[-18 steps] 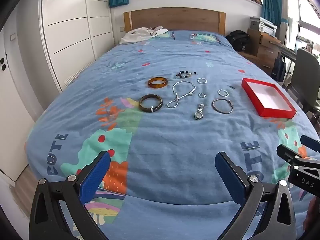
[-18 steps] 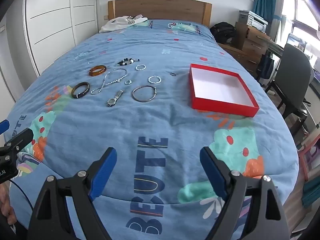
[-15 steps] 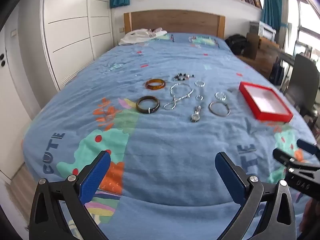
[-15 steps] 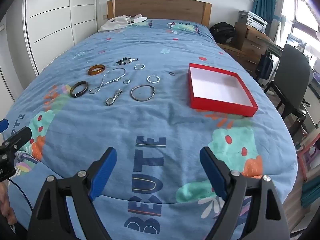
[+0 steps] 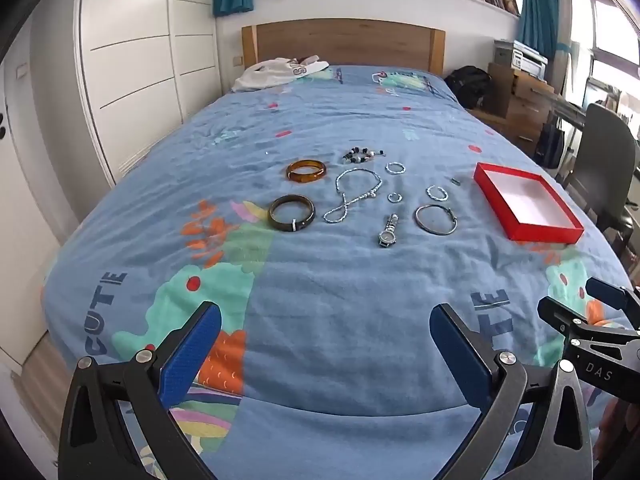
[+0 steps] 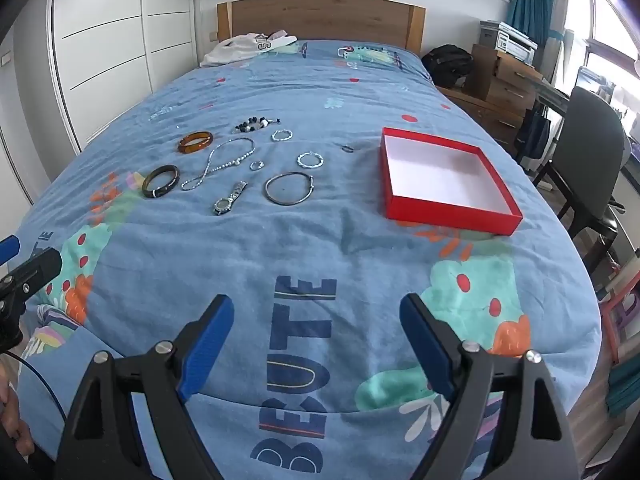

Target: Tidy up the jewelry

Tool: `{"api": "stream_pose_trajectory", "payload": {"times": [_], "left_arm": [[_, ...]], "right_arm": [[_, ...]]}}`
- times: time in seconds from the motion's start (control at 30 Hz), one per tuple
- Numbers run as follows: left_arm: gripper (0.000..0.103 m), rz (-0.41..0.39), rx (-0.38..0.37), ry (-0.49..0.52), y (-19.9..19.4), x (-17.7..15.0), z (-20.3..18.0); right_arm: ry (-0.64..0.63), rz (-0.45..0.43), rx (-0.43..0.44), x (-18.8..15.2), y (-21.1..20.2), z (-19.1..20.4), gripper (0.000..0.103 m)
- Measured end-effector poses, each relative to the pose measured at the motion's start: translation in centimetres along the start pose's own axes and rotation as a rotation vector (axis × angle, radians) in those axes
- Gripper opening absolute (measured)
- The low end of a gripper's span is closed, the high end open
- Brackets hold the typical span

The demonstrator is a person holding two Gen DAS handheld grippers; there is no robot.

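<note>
Left wrist view: left gripper (image 5: 325, 330) spread wide, holding nothing, hovering over the near end of the bed (image 5: 320, 280) — blue patterned cover. Right gripper (image 6: 316, 322) likewise spread and empty, near the bed's foot. Jewelry lies mid-bed, well ahead of both: amber bangle (image 5: 306, 170), dark bangle (image 5: 291, 212) nearer, beaded necklace (image 5: 354, 195) between bangles and rings, wristwatch (image 5: 388, 231), large silver bangle (image 5: 435, 219), twisted ring (image 5: 437, 193), small hoop (image 5: 395, 167), bead bracelet (image 5: 362, 155). Red box (image 6: 444, 178) — open, white inside — sits right of the jewelry, apart from it.
</note>
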State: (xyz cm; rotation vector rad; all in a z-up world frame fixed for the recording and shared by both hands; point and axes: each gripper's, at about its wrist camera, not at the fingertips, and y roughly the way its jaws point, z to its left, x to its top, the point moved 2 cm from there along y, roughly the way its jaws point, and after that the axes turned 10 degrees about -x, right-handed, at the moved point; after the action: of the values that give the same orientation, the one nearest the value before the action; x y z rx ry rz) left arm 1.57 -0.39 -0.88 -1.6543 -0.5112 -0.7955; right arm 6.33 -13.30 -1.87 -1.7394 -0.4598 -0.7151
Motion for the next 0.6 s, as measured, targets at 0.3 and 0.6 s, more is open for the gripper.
{"api": "stream_pose_trajectory", "payload": {"times": [0.3, 0.6], "left_arm": [[0.102, 0.04, 0.005, -0.023, 1.0, 0.3, 0.9], [0.102, 0.068, 0.011, -0.029, 1.9, 0.5, 1.4]], "right_arm": [[0.005, 0.017, 0.013, -0.1, 0.9, 0.2, 0.085], [-0.003, 0.031, 0.026, -0.3, 1.5, 0.8, 0.085]]}}
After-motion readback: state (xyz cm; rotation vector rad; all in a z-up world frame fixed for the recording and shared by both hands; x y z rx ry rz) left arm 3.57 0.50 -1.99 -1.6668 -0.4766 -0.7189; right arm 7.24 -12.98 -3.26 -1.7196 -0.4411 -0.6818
